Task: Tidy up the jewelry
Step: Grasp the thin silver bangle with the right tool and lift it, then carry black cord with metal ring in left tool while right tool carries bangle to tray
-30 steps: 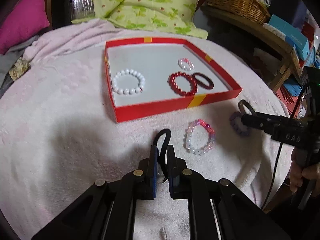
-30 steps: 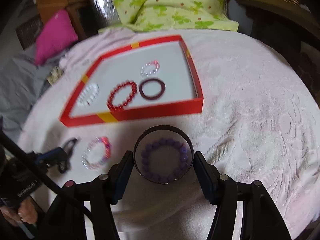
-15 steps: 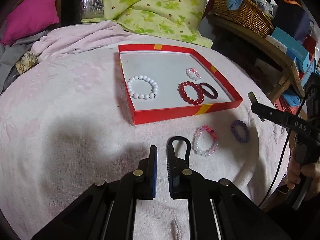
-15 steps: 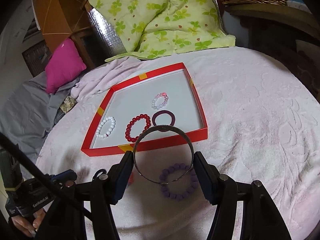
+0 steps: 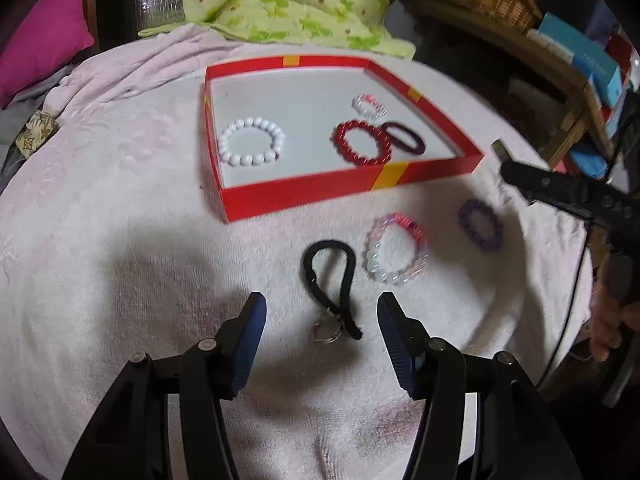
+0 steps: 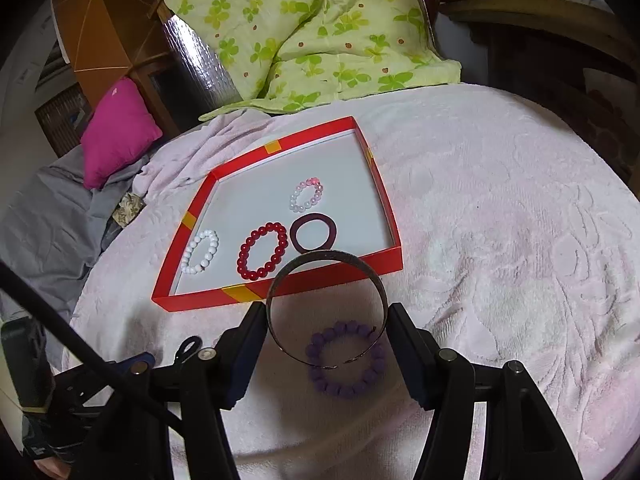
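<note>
The left gripper (image 5: pixel 320 332) has just let go: a second ago its jaws were pinched on the black cord bracelet (image 5: pixel 332 280), and now they are opening wide, with the cord and its little metal charm (image 5: pixel 328 330) lying loose on the pink blanket (image 5: pixel 120 240) between the fingers, touched by neither pad. So that piece is back down on the bed, short of the red box (image 5: pixel 304 192) and just in front of its near wall. It looks like a dropped or abandoned grip rather than a delivery, and that one would need picking up again.

The right gripper (image 6: pixel 326 320) has come up off the blanket with the metal bangle (image 6: pixel 326 308) clamped across its width between the two pads. The bangle now hangs over the near right corner of the box, where before it ringed the purple bead bracelet (image 6: pixel 346 360). That purple one stays on the blanket, below the bangle.

Inside the box lie the white bracelet (image 5: pixel 252 142), the red one (image 5: pixel 362 142), a dark ring-shaped band (image 5: pixel 404 138) and a small pink-white one (image 5: pixel 370 106). The pink-and-clear bracelet (image 5: pixel 396 248) waits outside, beside the black cord. Three loose pieces remain, plus the bangle in hand.
</note>
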A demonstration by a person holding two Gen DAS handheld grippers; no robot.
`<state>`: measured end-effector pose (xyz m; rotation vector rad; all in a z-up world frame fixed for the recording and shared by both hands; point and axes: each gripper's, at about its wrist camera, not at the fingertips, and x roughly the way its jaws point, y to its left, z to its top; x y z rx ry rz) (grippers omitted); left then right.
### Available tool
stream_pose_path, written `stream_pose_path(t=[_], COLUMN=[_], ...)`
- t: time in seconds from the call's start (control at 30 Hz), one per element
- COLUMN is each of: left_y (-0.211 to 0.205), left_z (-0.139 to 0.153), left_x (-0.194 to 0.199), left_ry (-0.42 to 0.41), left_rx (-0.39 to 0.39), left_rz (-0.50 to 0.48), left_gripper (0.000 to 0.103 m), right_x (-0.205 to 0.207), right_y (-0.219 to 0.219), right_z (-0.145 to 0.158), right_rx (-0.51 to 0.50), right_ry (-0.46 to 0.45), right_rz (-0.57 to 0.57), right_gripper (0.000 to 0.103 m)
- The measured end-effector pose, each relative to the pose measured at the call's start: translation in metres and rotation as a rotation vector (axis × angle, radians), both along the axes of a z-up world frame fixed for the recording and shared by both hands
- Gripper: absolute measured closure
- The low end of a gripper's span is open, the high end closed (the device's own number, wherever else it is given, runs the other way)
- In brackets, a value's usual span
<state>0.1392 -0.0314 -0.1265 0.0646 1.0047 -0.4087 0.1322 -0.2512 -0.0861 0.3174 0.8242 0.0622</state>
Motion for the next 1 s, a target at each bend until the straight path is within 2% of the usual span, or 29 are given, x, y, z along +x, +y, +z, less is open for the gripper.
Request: stream_pose_path(t=[0.27, 0.3, 0.33, 0.43, 1.0], left_y=[-0.002, -0.003, -0.005, -0.008, 0.027], left_z=[-0.008, -0.008, -0.008, -0.009, 0.028], left_x=[0.002, 0.002, 0.001, -0.002, -0.01], left_ry=[0.003, -0.004, -0.007, -0.008, -0.131], left_rx=[0.034, 0.027, 0.02, 0.004, -0.071], left_rz=[0.016, 0.004, -0.009, -0.045, 0.019], left_gripper=[0.045, 0.053, 0.069, 0.091, 0.094], right_x=[0.0, 0.0, 0.0, 0.0, -0.001], right_y=[0.001, 0.002, 0.003, 0.005, 0.011], right_z=[-0.001, -0.001, -0.001, 0.0, 0.007], right_rx=[0.008, 0.01, 0.011, 0.009, 0.007], right_ry=[0.004, 0.006, 0.005, 0.004, -0.036], right_rz=[0.0, 0.002, 0.003, 0.002, -0.017], right_gripper=[0.039, 0.039, 0.039, 0.039, 0.039])
